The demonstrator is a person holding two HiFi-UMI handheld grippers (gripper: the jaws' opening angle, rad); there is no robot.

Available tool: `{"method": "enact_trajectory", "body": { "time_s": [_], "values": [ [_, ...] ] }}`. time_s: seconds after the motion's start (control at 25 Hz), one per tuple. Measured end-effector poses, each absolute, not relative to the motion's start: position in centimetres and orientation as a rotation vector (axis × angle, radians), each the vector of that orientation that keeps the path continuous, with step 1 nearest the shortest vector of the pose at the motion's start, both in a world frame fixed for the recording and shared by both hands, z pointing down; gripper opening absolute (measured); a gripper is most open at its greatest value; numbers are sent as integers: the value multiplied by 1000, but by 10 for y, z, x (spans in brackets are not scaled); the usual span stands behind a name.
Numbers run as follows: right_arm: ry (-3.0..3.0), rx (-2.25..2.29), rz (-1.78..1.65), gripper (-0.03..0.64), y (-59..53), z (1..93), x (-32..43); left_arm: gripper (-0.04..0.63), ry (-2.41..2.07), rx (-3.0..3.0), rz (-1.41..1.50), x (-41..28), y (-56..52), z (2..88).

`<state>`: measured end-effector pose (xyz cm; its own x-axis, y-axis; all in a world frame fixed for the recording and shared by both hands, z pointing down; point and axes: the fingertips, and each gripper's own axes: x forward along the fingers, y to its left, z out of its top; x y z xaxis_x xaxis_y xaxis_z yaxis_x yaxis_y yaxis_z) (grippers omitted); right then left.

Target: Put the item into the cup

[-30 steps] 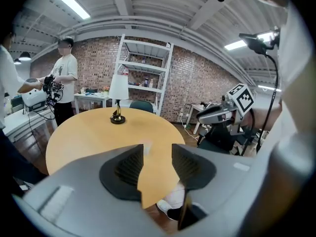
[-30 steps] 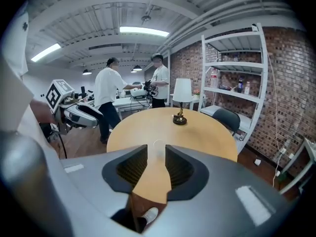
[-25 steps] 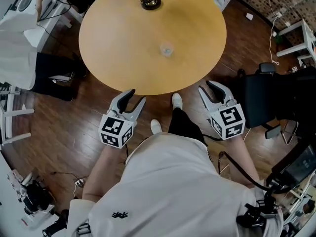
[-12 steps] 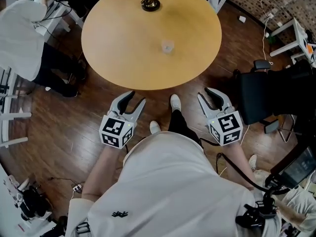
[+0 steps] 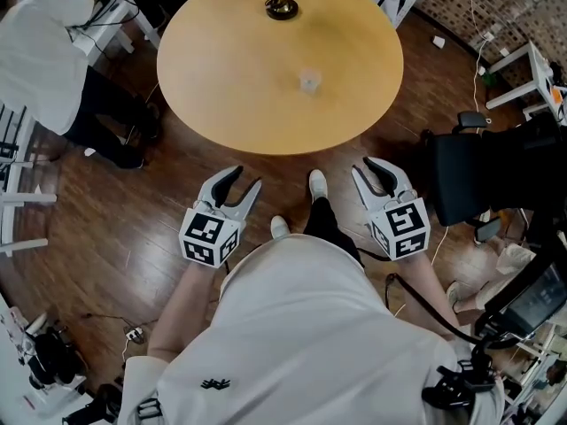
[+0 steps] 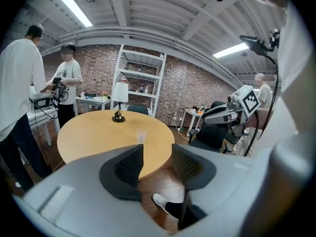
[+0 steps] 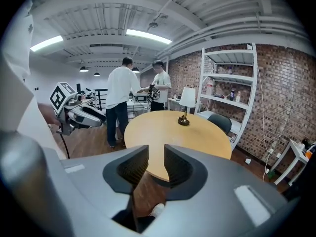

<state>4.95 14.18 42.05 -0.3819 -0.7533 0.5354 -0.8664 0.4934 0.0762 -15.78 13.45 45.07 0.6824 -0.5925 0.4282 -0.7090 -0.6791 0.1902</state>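
Note:
A small clear cup (image 5: pixel 308 81) stands alone near the middle of the round wooden table (image 5: pixel 230 78); in the left gripper view the cup (image 6: pixel 141 136) shows just above the jaws. No loose item for the cup shows in any view. My left gripper (image 5: pixel 244 177) hangs over the floor short of the table's near edge, open, with nothing between its jaws (image 6: pixel 157 154). My right gripper (image 5: pixel 368 168) is level with it to the right, also open and holding nothing (image 7: pixel 156 157). Both point toward the table.
A table lamp (image 5: pixel 283 5) stands at the table's far edge. A person in white (image 5: pixel 44 56) bends over a bench at the upper left. A black chair (image 5: pixel 469 175) is close on the right, white side tables (image 5: pixel 523 65) beyond it. A white shelf (image 6: pixel 139 83) stands behind the table.
The head view has shifted, so the table and cup sit slightly further right. The right gripper has drifted a little left and up. Both grippers stay open and empty.

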Motion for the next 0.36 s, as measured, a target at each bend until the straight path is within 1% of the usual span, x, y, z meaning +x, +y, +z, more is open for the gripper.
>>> {"method": "enact_trajectory", "body": {
  "time_s": [0.36],
  "values": [
    [-2228,1330,302,100,146,425,56,161,-1032,2546,478,-154,140,456]
  ]
}}
